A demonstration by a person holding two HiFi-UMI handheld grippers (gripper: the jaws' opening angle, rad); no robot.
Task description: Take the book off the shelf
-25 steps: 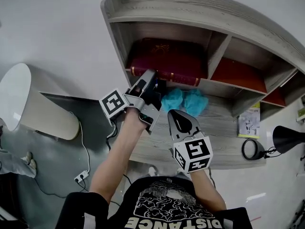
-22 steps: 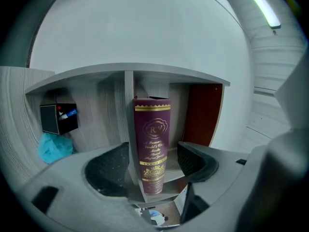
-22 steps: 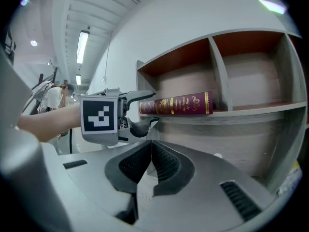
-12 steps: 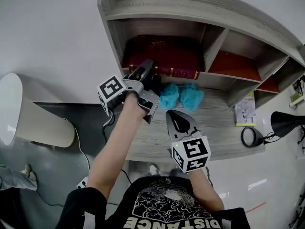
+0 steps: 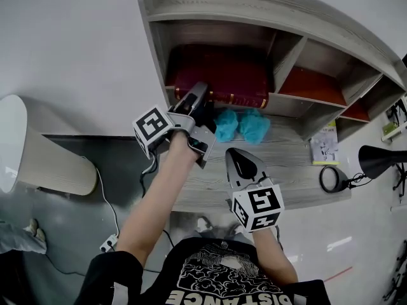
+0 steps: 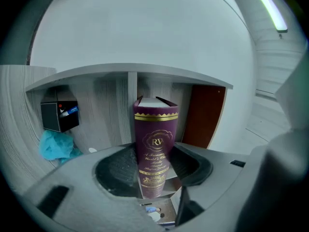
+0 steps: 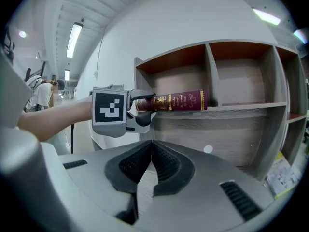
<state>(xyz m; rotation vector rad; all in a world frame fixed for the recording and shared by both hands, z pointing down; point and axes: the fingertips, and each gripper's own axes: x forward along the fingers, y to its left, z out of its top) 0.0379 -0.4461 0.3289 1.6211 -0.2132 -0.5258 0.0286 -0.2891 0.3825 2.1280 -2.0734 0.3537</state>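
Observation:
A dark red book (image 5: 219, 75) with a gilt spine lies flat in the left compartment of the grey wooden shelf (image 5: 254, 5). My left gripper (image 5: 196, 101) is at the book's left end. In the left gripper view the book (image 6: 155, 144) stands between the jaws, which have just been closing, and both pads press on it. The right gripper view shows the left gripper (image 7: 143, 105) clamped on the book (image 7: 178, 101). My right gripper (image 5: 240, 161) hangs lower, over the desk, shut with nothing in it; its pads (image 7: 166, 166) meet.
Two blue cloths (image 5: 241, 124) lie on the desk under the shelf. A booklet (image 5: 323, 146), a cable ring (image 5: 334, 178) and a black lamp (image 5: 381, 161) are at the right. A white cylinder (image 5: 38, 151) stands at the left. A black box (image 6: 59, 115) sits beside the cloths.
The left gripper has stayed at the book's left end while its jaws came together on it. The right gripper has shifted only slightly.

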